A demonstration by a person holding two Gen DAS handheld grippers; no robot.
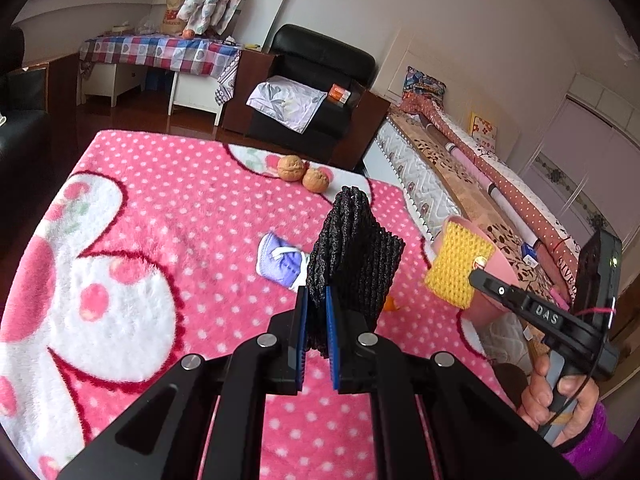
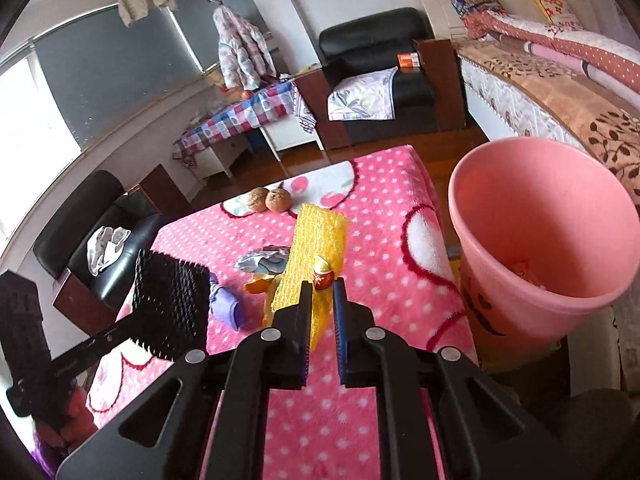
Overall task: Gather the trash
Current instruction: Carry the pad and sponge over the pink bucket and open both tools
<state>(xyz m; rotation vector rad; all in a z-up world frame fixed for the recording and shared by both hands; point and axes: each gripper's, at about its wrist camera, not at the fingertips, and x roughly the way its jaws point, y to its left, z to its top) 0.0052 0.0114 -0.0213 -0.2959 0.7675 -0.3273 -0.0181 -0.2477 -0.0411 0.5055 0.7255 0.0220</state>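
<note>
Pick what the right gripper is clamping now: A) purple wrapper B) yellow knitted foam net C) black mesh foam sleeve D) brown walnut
B: the right gripper has its jaws shut on the yellow knitted foam net, lifted off the pink dotted blanket; the left wrist view agrees.

Daylight, even, soft shadows. Window [image 2: 36, 120] overexposed in right wrist view. Heavy fisheye bending w/ dark corner vignetting. Focus sharp; slight blur at edges.

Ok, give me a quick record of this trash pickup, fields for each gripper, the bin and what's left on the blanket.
left gripper: shut on black foam net sleeve
right gripper: shut on yellow foam net sleeve
pink plastic bin: beside the blanket's edge, some scraps inside
pink polka-dot blanket: two walnuts, purple wrapper, orange peel
</note>
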